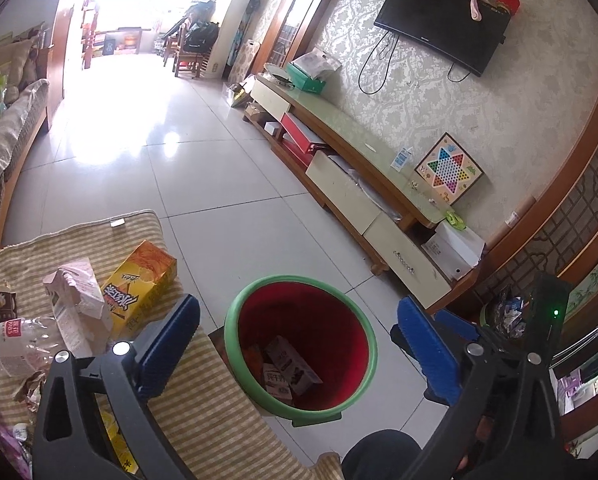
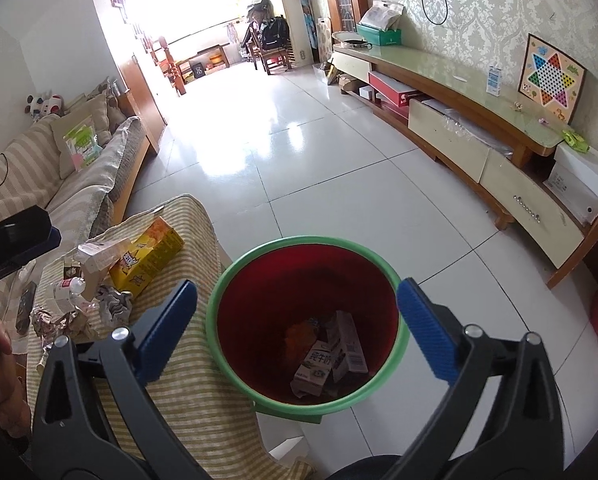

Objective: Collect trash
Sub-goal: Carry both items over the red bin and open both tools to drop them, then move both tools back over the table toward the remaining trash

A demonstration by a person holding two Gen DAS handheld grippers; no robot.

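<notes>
A red bin with a green rim (image 1: 235, 344) (image 2: 219, 292) stands on the tiled floor beside a striped cloth-covered table (image 1: 203, 400) (image 2: 187, 392). Milk cartons (image 1: 287, 364) (image 2: 331, 352) lie inside the bin. On the table lie a yellow box (image 1: 143, 284) (image 2: 151, 256), a pink torn carton (image 1: 79, 300), a crushed clear bottle (image 1: 7, 344) (image 2: 69, 288) and wrappers (image 2: 59, 320). My left gripper (image 1: 299, 344) is open and empty above the bin. My right gripper (image 2: 295, 320) is open and empty above the bin. The right gripper also shows in the left wrist view (image 1: 451, 320).
A long low TV cabinet (image 1: 359, 172) (image 2: 459, 120) runs along the right wall, with a Chinese checkers board (image 1: 449, 168) (image 2: 551, 78) on it. A sofa (image 2: 59, 176) stands at the left. A second small bin with trash (image 1: 507, 312) is at the right.
</notes>
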